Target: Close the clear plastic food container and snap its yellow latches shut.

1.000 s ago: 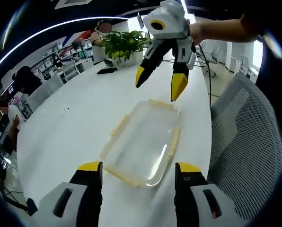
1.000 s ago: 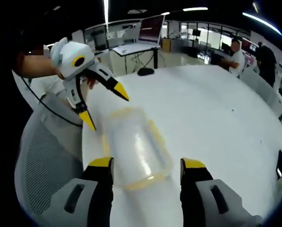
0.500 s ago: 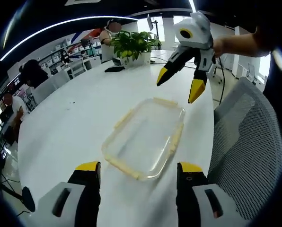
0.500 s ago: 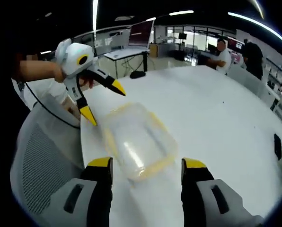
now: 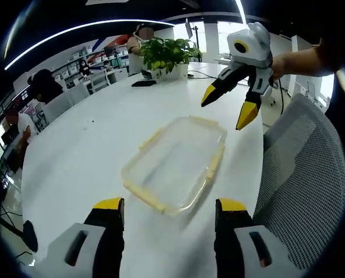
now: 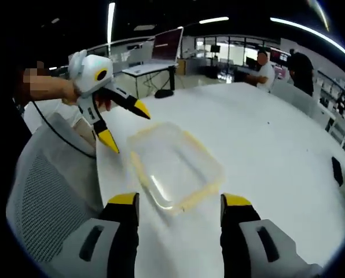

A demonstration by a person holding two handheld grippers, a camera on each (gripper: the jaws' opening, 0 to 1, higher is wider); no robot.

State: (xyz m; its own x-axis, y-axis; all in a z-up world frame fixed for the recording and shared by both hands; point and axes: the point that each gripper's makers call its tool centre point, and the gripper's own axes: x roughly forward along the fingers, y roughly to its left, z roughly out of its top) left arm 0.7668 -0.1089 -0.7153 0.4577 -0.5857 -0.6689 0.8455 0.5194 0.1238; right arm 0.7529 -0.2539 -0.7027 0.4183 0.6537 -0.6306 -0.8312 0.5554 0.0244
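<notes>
A clear plastic food container (image 5: pixel 175 162) with pale yellow latches along its sides lies flat on the white table (image 5: pixel 85 150), lid on it. My left gripper (image 5: pixel 168 211) is open just short of its near end. In the right gripper view the same container (image 6: pixel 175 165) lies ahead of my open right gripper (image 6: pixel 175 207). The right gripper (image 5: pixel 230 110) also shows in the left gripper view, hovering open above the container's far corner. The left gripper (image 6: pixel 125 126) appears in the right gripper view, open, off the container's far-left corner. Neither touches the container.
A grey mesh chair (image 5: pixel 303 174) stands at the table's edge beside the container. A potted plant (image 5: pixel 164 55) and a dark flat object (image 5: pixel 140 84) sit at the table's far end. Several people sit at the room's sides (image 6: pixel 268 63). A desk with a monitor (image 6: pixel 167 43) stands behind.
Both views have drawn back from the container. The right gripper has drifted rightward and higher in the left gripper view, away from the container's far end. The container has not moved on the table.
</notes>
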